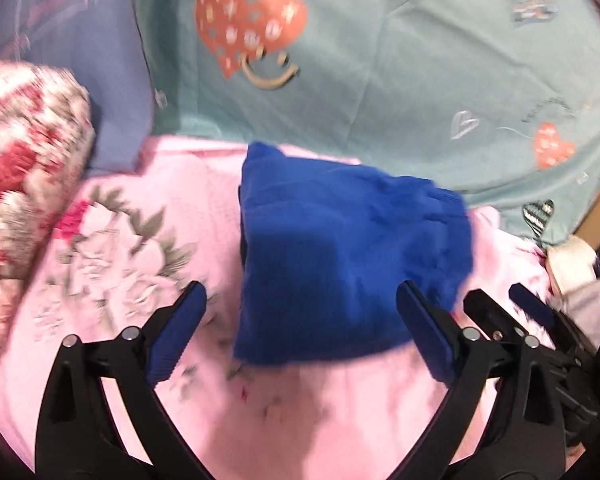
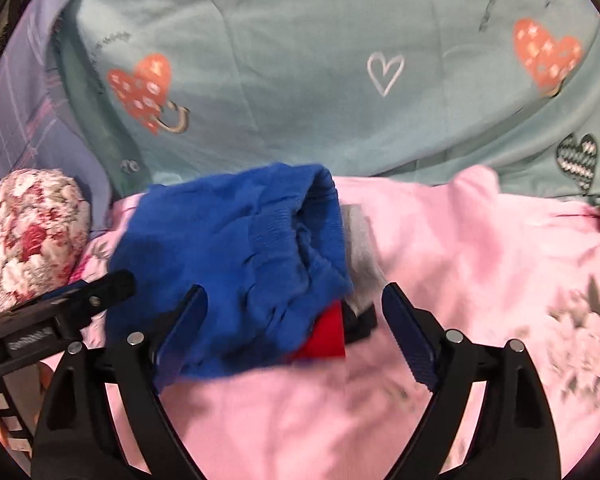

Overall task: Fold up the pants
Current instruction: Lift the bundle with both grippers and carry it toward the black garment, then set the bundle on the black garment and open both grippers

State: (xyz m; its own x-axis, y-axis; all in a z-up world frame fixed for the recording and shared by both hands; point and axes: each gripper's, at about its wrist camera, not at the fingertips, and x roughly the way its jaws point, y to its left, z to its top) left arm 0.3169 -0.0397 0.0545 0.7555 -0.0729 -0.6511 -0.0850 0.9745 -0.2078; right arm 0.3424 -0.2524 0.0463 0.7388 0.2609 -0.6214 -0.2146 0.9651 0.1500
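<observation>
Floral pillow (image 1: 24, 152) lay at far left. Left gripper (image 1: 300, 312) hovered with jaws wide apart, empty. Folded blue pants (image 1: 340, 256) rested on the pink blanket (image 1: 140, 208), atop red and grey garments (image 2: 360, 248). Right gripper (image 2: 296, 316) jaws also spread, holding nothing

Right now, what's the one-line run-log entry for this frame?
blue pants folded, atop clothes pile on pink blanket | left gripper open, empty | right gripper open, empty
</observation>
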